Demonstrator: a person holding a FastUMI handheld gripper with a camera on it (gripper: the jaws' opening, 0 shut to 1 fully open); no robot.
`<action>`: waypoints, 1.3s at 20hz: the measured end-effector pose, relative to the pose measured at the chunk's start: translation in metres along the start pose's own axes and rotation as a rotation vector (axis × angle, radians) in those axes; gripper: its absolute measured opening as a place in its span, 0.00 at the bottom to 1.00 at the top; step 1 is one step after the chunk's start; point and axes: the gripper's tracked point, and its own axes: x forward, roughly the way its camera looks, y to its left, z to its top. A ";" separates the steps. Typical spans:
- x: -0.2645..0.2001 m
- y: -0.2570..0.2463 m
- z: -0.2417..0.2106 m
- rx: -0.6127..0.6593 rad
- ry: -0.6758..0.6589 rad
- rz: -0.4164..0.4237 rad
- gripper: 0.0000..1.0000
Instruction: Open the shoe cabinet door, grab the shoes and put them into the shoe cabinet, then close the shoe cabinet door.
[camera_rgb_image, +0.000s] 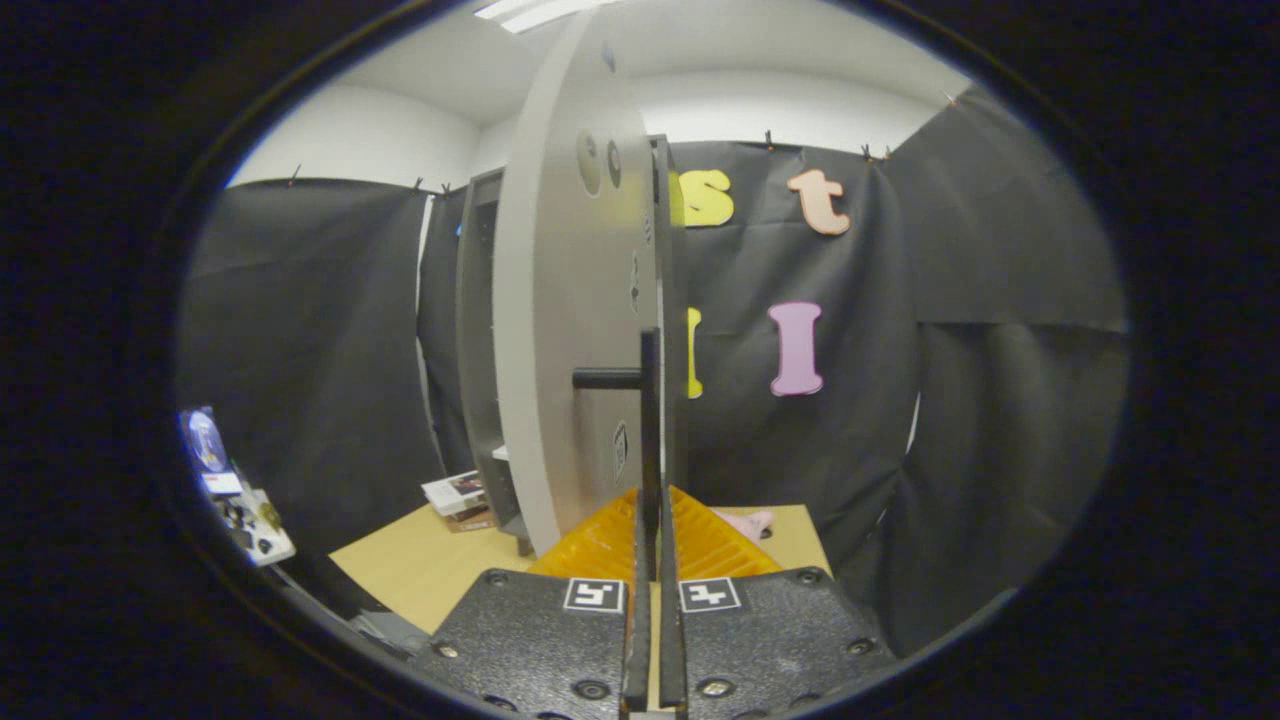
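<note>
Both tool (655, 520) fingers on upright handle (649, 420) (door (560, 330) edge-on)

Shoe cabinet (478, 350): grey, upright on the tabletop, its grey door (560, 330) swung open and seen nearly edge-on. The door's black bar handle (648, 420) (vertical, on a short post) stands between the orange fingers (600, 545). A pink shoe (750, 522) lies just beyond them.

Matt grey cabinet door (560, 330), smooth black handle (648, 400), wooden tabletop (420, 565).
</note>
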 end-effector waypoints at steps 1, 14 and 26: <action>0.001 0.001 0.000 0.023 -0.002 0.013 0.08; -0.077 0.017 -0.029 -0.124 -0.136 -0.174 0.99; -0.073 0.065 -0.142 -0.071 -0.085 -0.300 1.00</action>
